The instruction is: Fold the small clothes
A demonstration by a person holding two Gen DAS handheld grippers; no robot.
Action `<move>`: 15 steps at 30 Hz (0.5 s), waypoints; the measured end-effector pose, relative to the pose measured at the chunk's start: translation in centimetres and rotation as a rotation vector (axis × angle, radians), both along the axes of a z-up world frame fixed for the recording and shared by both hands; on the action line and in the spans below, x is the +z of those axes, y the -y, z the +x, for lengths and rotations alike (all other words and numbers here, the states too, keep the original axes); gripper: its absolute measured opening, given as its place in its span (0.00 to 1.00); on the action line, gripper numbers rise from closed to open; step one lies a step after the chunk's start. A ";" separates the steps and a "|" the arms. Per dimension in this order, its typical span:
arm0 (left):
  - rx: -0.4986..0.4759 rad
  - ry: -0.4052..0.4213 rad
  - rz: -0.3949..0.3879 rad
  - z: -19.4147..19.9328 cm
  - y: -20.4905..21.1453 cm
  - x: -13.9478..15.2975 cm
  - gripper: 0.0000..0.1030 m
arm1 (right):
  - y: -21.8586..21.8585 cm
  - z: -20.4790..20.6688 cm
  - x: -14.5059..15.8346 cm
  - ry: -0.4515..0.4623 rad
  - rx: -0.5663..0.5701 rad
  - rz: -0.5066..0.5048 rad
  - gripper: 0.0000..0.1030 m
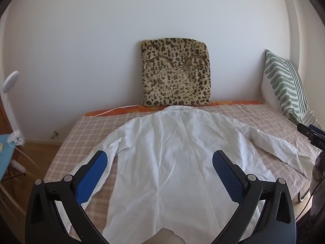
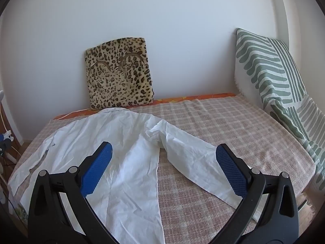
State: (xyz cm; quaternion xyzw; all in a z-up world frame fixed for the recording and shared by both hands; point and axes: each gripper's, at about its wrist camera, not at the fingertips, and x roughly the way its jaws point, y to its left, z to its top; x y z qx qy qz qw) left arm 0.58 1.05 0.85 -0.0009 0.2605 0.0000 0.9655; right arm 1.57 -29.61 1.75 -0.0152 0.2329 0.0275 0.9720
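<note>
A white long-sleeved shirt lies spread out, back up, on a bed with a pink checked cover, collar toward the wall and both sleeves angled outward. My left gripper hangs open above the shirt's body, nothing between its blue pads. In the right wrist view the same shirt fills the left half, with its right sleeve running toward the bed's near edge. My right gripper is open above that sleeve and the shirt's side hem, holding nothing. The right gripper's black tip shows at the left view's right edge.
A leopard-print cushion leans on the white wall behind the collar. A green-and-white striped pillow stands at the bed's right end. Left of the bed are a wooden floor, a white clip lamp and a blue surface.
</note>
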 end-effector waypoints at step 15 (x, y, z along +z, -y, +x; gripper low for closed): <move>0.012 0.010 0.006 -0.1 0.4 -0.4 1.00 | -0.1 0.0 0.1 0.000 0.000 0.004 1.00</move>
